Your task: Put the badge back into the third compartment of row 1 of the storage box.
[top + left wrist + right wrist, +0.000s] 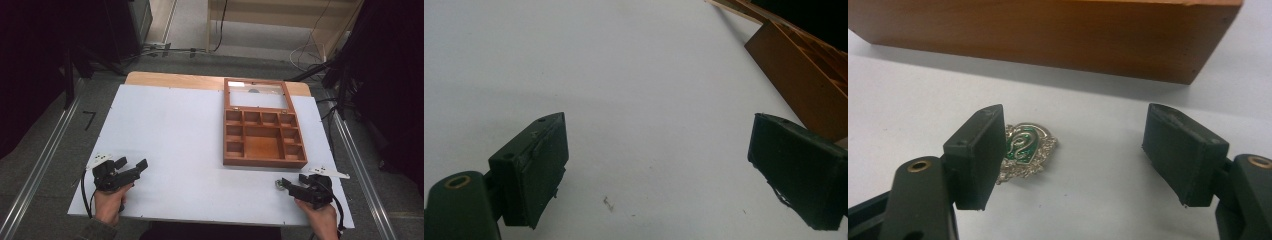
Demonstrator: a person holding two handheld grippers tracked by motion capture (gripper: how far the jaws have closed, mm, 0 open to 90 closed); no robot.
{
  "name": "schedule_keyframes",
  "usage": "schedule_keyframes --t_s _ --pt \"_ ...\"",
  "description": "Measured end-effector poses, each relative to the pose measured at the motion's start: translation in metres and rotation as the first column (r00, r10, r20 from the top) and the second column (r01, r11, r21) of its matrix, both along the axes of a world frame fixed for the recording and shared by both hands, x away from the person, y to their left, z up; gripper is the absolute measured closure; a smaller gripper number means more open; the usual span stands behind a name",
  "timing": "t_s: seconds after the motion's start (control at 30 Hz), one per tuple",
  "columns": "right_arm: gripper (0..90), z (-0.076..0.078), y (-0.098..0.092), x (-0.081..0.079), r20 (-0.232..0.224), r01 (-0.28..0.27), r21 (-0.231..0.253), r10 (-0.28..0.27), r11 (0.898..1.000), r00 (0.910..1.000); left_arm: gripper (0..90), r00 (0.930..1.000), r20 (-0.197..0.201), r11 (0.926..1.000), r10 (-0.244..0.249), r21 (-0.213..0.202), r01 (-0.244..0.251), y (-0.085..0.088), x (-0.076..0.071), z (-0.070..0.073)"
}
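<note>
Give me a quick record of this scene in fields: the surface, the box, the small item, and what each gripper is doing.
surface: white board on a wooden table
box: wooden compartment box, lid open, compartments look empty
small item: silver and green badge, lying on the board near the box's front wall
right gripper: open, jaws either side of the badge, left jaw partly covering it
left gripper: open, over bare board, holding nothing
</note>
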State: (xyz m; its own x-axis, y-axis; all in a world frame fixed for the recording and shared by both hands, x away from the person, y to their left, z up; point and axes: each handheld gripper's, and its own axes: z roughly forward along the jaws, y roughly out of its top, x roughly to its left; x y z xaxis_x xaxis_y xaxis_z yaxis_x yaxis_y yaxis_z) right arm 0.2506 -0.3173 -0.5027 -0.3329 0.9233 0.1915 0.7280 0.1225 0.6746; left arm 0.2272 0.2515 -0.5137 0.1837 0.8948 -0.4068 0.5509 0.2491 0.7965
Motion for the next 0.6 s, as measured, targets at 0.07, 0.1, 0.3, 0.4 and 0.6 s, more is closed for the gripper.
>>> schedule_keyframes --t_s 0.07,0.1,0.3,0.4,0.6 --pt "23.9 0.000 0.002 0.000 0.000 -0.005 -0.005 0.005 1.000 1.0000 9.5 1.0000 0.000 1.0000 0.000 0.000 0.000 0.000 0.000 0.000" --pt "24.1 0.000 0.002 0.000 -0.003 -0.007 -0.006 0.007 1.000 1.0000 9.5 1.0000 -0.001 1.0000 0.000 0.000 0.000 0.000 0.000 0.000" --pt "24.8 -0.002 0.006 0.000 -0.008 -0.017 -0.020 0.017 1.000 0.9998 9.5 1.0000 -0.001 1.0000 0.000 -0.001 0.000 0.000 0.000 0.000" --pt "25.4 -0.002 0.008 0.000 -0.010 -0.027 -0.030 0.027 0.999 0.9996 9.5 1.0000 -0.001 1.0000 0.000 -0.001 0.000 0.000 0.000 0.000" --pt "28.3 -0.003 0.015 -0.001 -0.009 -0.047 -0.069 0.046 0.996 0.9989 9.5 1.0000 -0.001 1.0000 0.000 -0.001 0.000 0.000 0.000 0.000"
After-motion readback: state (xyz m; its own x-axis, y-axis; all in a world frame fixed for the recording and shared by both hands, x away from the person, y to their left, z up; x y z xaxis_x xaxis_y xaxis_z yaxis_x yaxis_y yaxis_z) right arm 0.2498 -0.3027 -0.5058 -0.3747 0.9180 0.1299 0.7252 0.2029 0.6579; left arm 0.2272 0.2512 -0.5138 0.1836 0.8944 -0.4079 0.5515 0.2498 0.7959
